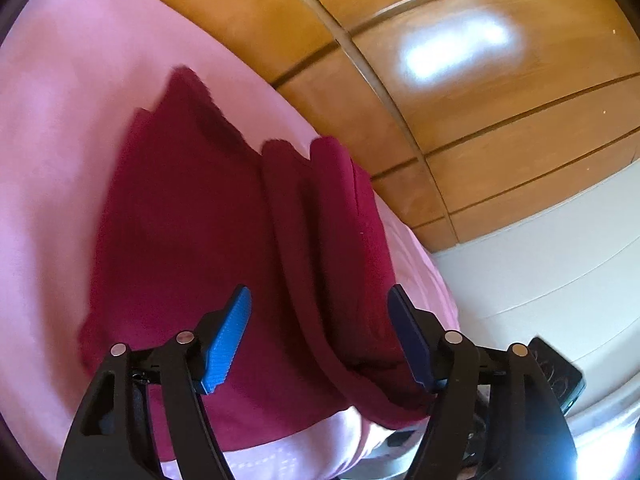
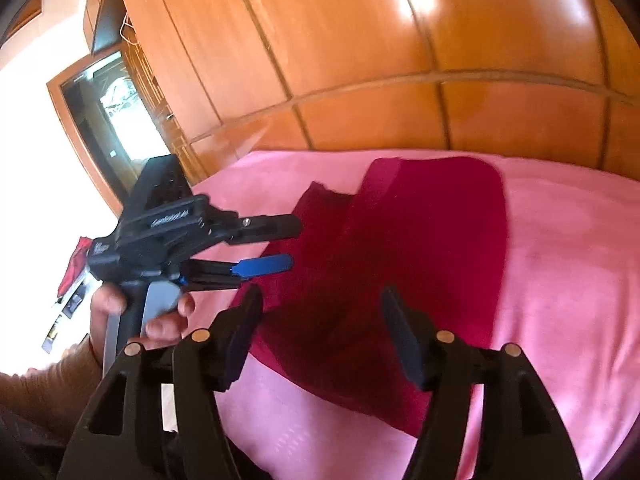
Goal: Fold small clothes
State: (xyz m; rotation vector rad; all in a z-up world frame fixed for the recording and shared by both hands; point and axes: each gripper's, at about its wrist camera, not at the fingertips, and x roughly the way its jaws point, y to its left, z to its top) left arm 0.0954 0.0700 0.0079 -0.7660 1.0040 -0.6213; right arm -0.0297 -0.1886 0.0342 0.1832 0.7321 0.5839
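Both tools hung above the cloth with jaws spread and nothing held. The right gripper (image 2: 320, 332) faced the near edge; the left gripper (image 1: 318, 336) stood just beside the folded side — likely placed to pinch it. The red garment (image 2: 420, 264) lay partly folded on the pink blanket (image 2: 560, 280), before the wooden wardrobe (image 2: 400, 60).

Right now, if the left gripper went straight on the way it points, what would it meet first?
Most likely the maroon garment: the left gripper hangs open over it, aimed down at the cloth on the pink sheet. Nothing shows between them, though depth is unclear.
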